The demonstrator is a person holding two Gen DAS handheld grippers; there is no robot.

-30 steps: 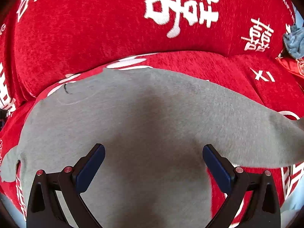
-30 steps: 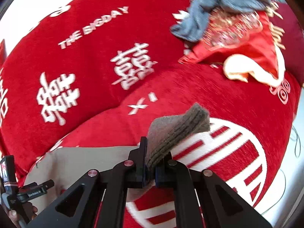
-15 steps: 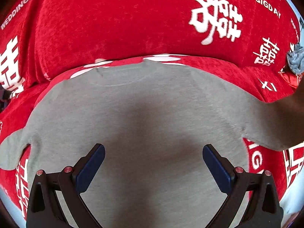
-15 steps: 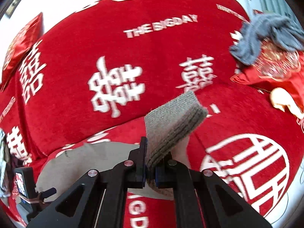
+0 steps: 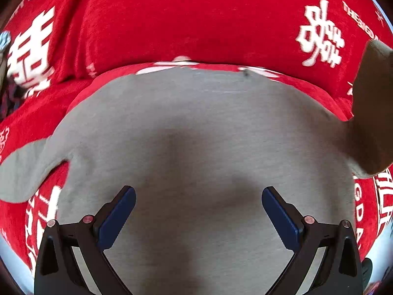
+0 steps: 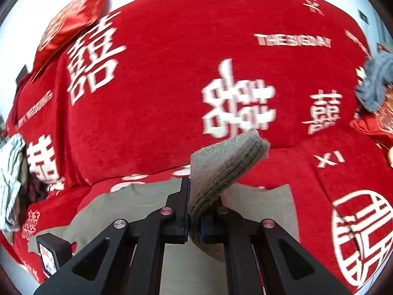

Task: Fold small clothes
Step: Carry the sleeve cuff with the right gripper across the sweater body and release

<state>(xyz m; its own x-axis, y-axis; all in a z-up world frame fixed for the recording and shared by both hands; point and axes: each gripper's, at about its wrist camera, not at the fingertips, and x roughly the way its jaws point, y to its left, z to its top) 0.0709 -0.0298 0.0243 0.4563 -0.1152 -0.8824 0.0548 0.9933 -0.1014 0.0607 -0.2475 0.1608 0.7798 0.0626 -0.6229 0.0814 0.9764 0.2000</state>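
Note:
A small grey long-sleeved shirt (image 5: 196, 135) lies flat on a red sofa seat, neckline away from me. My left gripper (image 5: 198, 211) is open and empty, hovering over the shirt's lower middle. My right gripper (image 6: 194, 211) is shut on the ribbed cuff (image 6: 226, 167) of the shirt's right sleeve and holds it lifted above the body (image 6: 137, 211). That raised sleeve (image 5: 368, 113) stands up at the right edge of the left wrist view. The other sleeve (image 5: 27, 169) lies flat to the left.
The sofa cover (image 6: 172, 73) is red with white characters. A red satin cushion (image 6: 71, 22) sits at the back left. A blue-grey garment (image 6: 375, 83) lies on red satin at the right. A grey-white patterned cloth (image 6: 9, 179) lies at the left edge.
My right gripper has carried the sleeve cuff leftward and over the shirt body. My left gripper's view has shifted left over the shirt, still open.

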